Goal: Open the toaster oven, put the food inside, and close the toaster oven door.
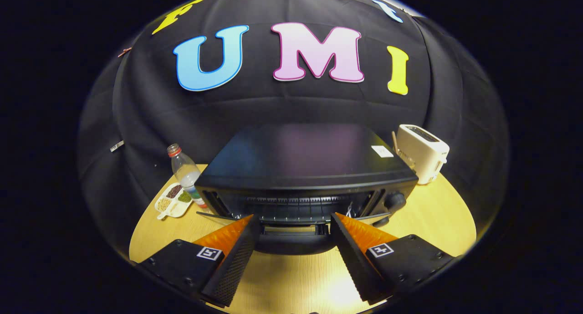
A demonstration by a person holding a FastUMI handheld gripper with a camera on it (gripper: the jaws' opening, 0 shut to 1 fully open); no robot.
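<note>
A black toaster oven [309, 163] stands on the wooden table just ahead of my gripper [293, 217]. Its door [291, 243] is folded down toward me, and the wire rack [291, 205] inside is in sight. The door's front edge, with a handle bar [291, 229], lies between my two fingers. Both fingers are spread wide, one on each side of the door, and nothing is pressed between them. A control knob [395, 200] sits at the oven's right front. I cannot make out any food inside the oven.
Left of the oven stand a clear plastic bottle [184, 172] and a white divided dish [173, 200] of beans and grains. A white pop-up toaster [421, 152] stands behind the oven's right corner. Bare table [296, 277] lies under my fingers.
</note>
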